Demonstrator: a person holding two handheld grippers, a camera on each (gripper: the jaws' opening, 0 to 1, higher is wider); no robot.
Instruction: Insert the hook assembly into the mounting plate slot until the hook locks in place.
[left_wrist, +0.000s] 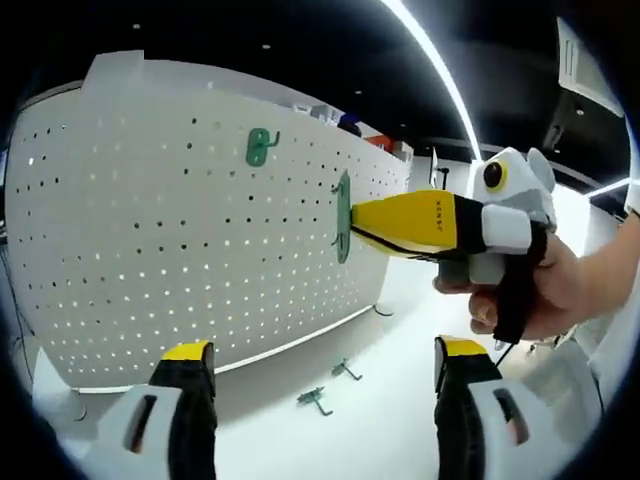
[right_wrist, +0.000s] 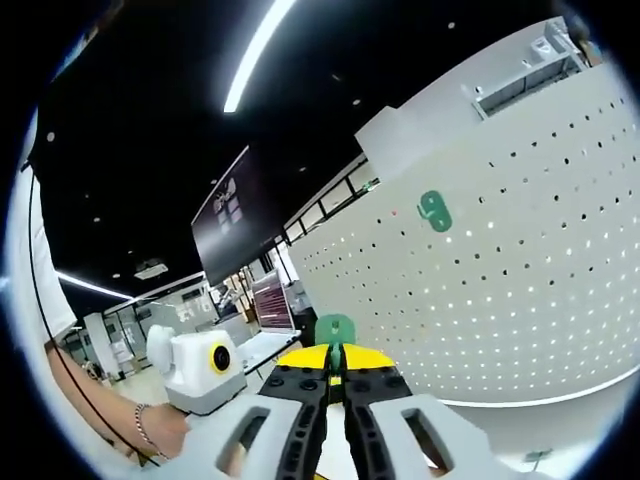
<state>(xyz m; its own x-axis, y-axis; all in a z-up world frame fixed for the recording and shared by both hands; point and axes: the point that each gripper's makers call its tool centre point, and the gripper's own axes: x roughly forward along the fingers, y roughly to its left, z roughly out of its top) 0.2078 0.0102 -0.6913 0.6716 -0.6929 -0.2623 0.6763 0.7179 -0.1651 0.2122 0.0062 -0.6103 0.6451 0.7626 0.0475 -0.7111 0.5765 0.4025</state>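
Right claw (left_wrist: 352, 222) pinches green hook (left_wrist: 343, 216) flat against peg board (left_wrist: 150, 230). Hook small, light, stiff plastic; hold by flat plate. Left claw (left_wrist: 320, 365) wide, empty.

The yellow-tipped right gripper (left_wrist: 352, 222) has its jaws pressed together, a bare hand (left_wrist: 545, 290) behind it; the left gripper (left_wrist: 325, 375) has jaws spread wide.
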